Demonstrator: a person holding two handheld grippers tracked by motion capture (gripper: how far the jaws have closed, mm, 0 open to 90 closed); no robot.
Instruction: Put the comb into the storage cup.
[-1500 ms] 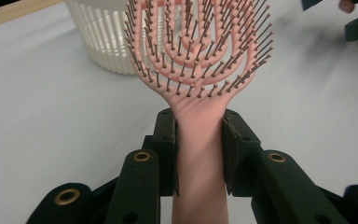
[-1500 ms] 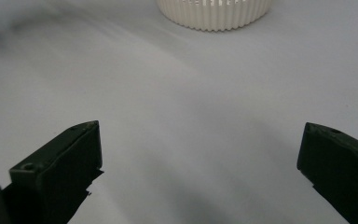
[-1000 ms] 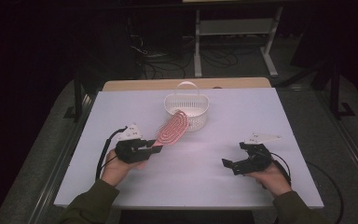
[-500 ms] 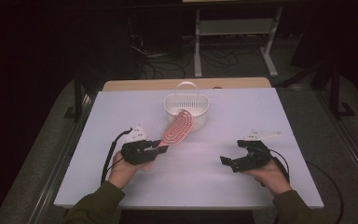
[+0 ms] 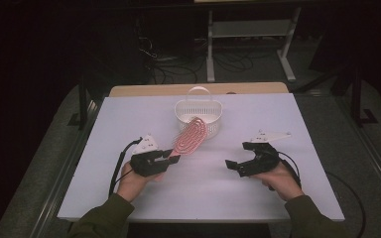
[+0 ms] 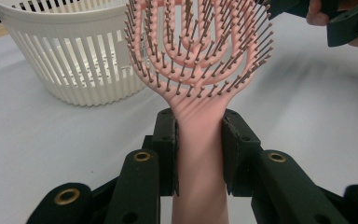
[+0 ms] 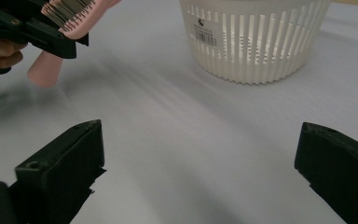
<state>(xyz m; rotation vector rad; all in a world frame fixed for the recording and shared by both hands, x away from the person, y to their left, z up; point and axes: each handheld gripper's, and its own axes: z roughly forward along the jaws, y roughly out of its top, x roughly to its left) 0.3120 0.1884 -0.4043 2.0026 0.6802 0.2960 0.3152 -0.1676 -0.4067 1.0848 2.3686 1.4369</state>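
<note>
A pink vented hairbrush (image 5: 191, 136) hangs a little above the white table, its bristled head toward a white slatted basket (image 5: 198, 111). My left gripper (image 5: 171, 157) is shut on the brush's handle. In the left gripper view both pads clamp the handle just below the head (image 6: 200, 56), with the basket (image 6: 74, 60) behind at the left. My right gripper (image 5: 237, 154) is held over the table's right half, open, with nothing between its jaws. The right gripper view (image 7: 200, 154) looks across bare table to the basket (image 7: 256, 42) and the brush (image 7: 70, 14).
The white tabletop (image 5: 129, 124) reaches to a wooden strip at the far edge. The basket has an upright hoop handle (image 5: 198, 91). Cables trail from both grippers. Beyond the table lie a dark floor, cables and a metal stand (image 5: 250, 34).
The left gripper has edged a little to the right with the brush still in it. The right gripper has moved slightly up and farther from the near edge, jaws still wide.
</note>
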